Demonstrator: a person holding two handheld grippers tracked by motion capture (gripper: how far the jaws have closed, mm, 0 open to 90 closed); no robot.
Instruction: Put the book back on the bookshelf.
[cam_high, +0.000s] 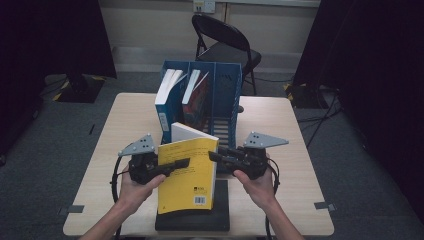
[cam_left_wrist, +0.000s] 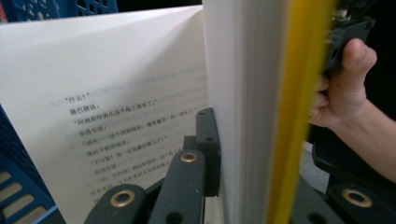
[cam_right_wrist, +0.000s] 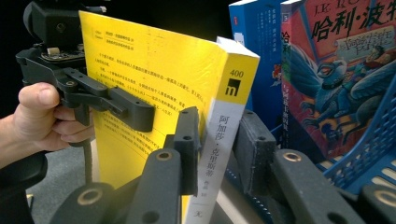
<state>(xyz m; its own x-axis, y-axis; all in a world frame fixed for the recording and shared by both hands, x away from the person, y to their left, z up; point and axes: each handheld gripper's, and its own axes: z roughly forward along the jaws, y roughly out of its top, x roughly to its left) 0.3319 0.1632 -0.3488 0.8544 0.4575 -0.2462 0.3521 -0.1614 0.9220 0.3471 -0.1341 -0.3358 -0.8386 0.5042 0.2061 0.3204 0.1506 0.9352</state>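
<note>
The yellow book (cam_high: 188, 172) stands upright over a dark pad (cam_high: 192, 215) at the near edge of the table (cam_high: 285, 130), just in front of the blue file rack (cam_high: 222, 92) that holds two other books (cam_high: 165, 100). The left gripper (cam_high: 182, 163) reaches in from the book's open edge, its jaws clamped tight on the page block and back cover, while one loose front leaf (cam_left_wrist: 116, 107) hangs free beside the inner jaw. The right gripper (cam_high: 216, 156) comes from the opposite side at the spine (cam_right_wrist: 224, 126); one jaw lies against the yellow cover, the other sits just behind the spine, seemingly a hair off it, though the angle is too tight to be sure. The book sits between the two grippers, tilted slightly.
</note>
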